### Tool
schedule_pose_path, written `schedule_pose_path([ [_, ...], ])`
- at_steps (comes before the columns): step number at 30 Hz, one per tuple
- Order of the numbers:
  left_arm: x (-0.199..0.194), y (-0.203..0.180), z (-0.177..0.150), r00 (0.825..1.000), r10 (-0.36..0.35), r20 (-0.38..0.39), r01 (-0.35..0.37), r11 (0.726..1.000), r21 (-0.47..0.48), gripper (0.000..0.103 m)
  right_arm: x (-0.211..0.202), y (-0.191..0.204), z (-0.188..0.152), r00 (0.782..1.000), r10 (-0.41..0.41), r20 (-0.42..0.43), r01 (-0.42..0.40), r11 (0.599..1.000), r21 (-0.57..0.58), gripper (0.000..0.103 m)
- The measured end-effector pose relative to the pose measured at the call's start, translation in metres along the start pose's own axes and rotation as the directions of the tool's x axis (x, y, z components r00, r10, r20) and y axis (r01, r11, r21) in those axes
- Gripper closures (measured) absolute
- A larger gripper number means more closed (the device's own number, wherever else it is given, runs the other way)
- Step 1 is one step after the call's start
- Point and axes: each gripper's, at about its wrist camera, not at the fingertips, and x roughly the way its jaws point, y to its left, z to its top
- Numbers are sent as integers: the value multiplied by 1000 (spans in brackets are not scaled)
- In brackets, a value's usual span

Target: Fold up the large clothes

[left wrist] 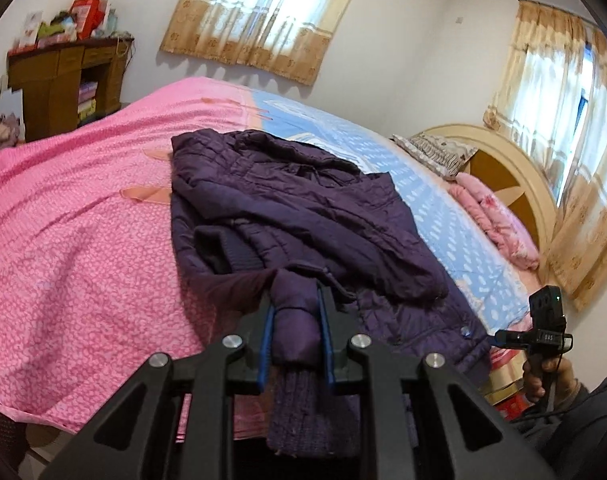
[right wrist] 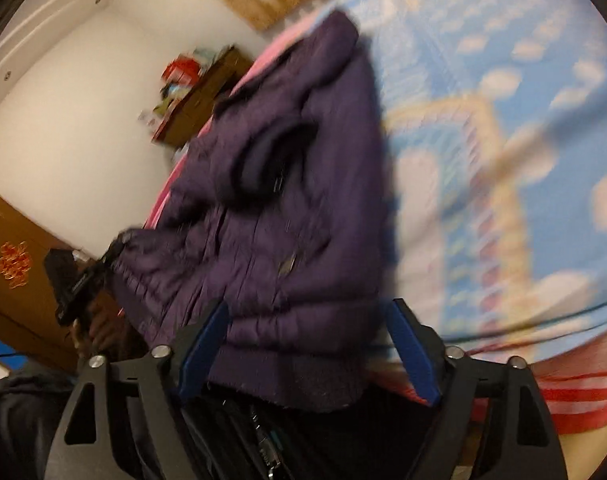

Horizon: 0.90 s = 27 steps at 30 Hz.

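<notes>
Jacket: a big purple puffy jacket lies on the bed, partly on the pink side and partly on the blue side. It is bunched up, with one half flopped over the other.
Sleeve: a sleeve with a knit cuff hangs down off the near edge of the bed.
Left claw: the left gripper is squeezed tight on the sleeve. The blue pads press on both sides of the puffy cloth, and the knit cuff hangs below them.
Right claw: the right gripper has its jaws wide apart. The bottom hem of the jacket sits between the blue pads. I cannot tell if the pads touch the cloth, as this picture is blurry.
Right claw from the other side: in the left view it is at the jacket's lower right corner, held by a hand.
Left claw from the other side: in the right view it pinches the far corner of the jacket, held by a hand.
Bed: a pink cover on one side and a blue cover with white spots on the other.
Pillows: a pillow and a folded pink quilt lie by the round headboard.
Room: a brown cabinet stands past the bed, with boxes on top. Yellow curtains hang at the windows.
</notes>
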Motion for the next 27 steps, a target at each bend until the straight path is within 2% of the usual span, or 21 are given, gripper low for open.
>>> schedule_pose_path([
  [1, 0, -1, -1, 1000, 16, 1, -16, 1000, 19, 82, 4, -2, -5, 999, -33, 8, 33, 999, -2, 45],
  [2, 1, -3, -3, 999, 42, -5, -42, 998, 42, 82, 4, -8, -5, 999, -23, 25, 22, 1000, 22, 55],
  [3, 4, -4, -4, 998, 64, -20, -63, 996, 58, 82, -2, -15, -4, 998, 38, 42, -41, 997, 64, 70],
  [4, 5, -5, -5, 996, 83, -37, -80, 994, 74, 82, -9, -15, -4, 995, 69, 65, -74, 995, 73, 78],
  [6, -3, -9, -10, 993, 112, -46, -107, 988, 107, 82, -35, 5, -7, 987, 95, 131, -95, 995, -5, 82],
  [8, -17, -14, -12, 994, 101, -30, -98, 989, 109, 83, -54, 21, -9, 975, 149, 163, -145, 989, -35, 84],
  [13, -62, -19, 4, 999, 29, 41, -29, 999, 15, 83, -105, 59, -6, 925, 283, 251, -258, 958, -129, 85],
  [16, -78, -15, 20, 994, -20, 107, 25, 998, -50, 83, -122, 68, 15, 896, 325, 302, -290, 944, -156, 85],
  [20, -60, -8, 49, 992, -18, 123, 24, 998, -51, 83, -120, 81, 79, 869, 348, 353, -303, 937, -176, 85],
  [22, -44, 4, 76, 990, -30, 135, 38, 997, -62, 83, -110, 90, 125, 859, 359, 366, -313, 933, -180, 86],
  [26, -2, 30, 143, 990, -36, 137, 50, 994, -93, 83, -78, 99, 203, 862, 335, 380, -295, 942, -163, 86],
  [27, 5, 32, 153, 990, -28, 136, 41, 995, -93, 83, -65, 99, 231, 872, 302, 385, -263, 953, -152, 86],
])
